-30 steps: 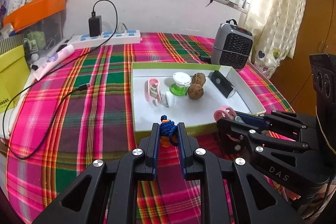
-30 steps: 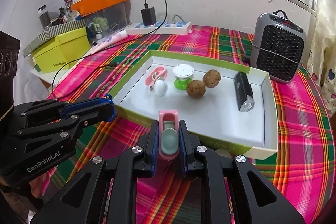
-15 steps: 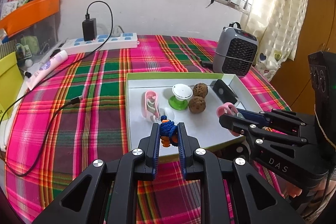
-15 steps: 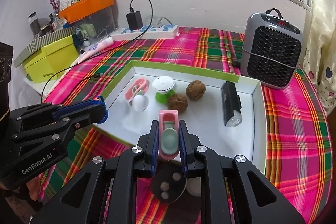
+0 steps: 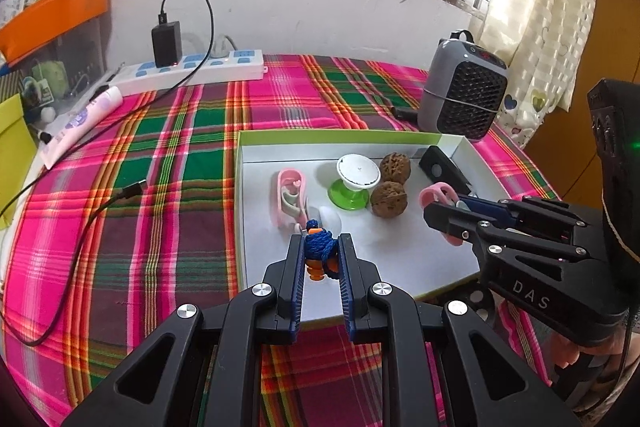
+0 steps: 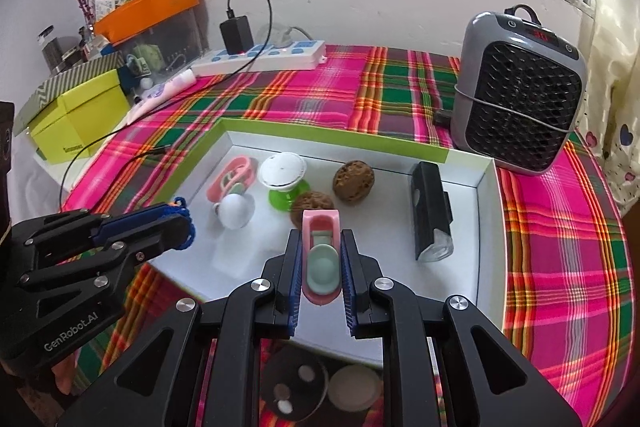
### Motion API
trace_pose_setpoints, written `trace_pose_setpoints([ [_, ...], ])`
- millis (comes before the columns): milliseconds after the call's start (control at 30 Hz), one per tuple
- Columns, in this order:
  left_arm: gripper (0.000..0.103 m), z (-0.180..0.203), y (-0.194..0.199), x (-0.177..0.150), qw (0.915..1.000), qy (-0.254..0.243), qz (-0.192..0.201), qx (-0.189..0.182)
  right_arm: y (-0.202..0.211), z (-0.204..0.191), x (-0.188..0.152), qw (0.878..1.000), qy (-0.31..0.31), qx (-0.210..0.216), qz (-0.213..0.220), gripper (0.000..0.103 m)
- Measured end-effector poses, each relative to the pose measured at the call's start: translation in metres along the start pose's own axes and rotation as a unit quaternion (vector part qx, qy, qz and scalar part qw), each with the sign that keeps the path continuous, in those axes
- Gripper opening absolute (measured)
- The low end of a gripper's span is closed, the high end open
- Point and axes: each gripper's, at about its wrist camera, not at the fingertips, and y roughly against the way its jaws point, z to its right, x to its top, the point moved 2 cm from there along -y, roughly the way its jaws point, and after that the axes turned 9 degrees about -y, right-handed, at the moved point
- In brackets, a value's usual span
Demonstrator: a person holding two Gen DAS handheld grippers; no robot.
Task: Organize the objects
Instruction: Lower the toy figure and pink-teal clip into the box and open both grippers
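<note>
A white tray with a green rim (image 5: 336,137) (image 6: 332,127) lies on the plaid cloth. My left gripper (image 5: 320,245) is shut on a small blue knotted-cord toy with orange parts (image 5: 319,247), held over the tray's near left part. My right gripper (image 6: 321,239) is shut on a pink toy tub with a pale green insert (image 6: 321,259), over the tray's near middle. Inside the tray lie another pink tub (image 5: 290,193) (image 6: 231,175), a white ball (image 6: 235,211), a white-and-green stand (image 5: 356,179) (image 6: 285,177), two walnuts (image 5: 389,199) (image 6: 354,181) and a black box (image 6: 432,213).
A grey heater (image 6: 520,95) stands behind the tray's right corner. A white power strip (image 5: 192,69) with a black charger and its cable (image 5: 80,219) crosses the left cloth. Yellow-green and orange boxes (image 6: 76,107) sit far left. Two round lids (image 6: 320,387) lie before the tray.
Both grippers have moved forward from before the tray's front edge to over its floor, each still holding its toy. The tray's contents have stayed put.
</note>
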Motion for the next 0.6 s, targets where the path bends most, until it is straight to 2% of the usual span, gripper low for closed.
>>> trace_pose_setpoints([
  [600, 0.015, -0.003, -0.025, -0.002, 0.9997, 0.000, -0.025, 0.007, -0.029, 0.013, 0.010, 1.000, -0.004, -0.019, -0.025, 0.018],
])
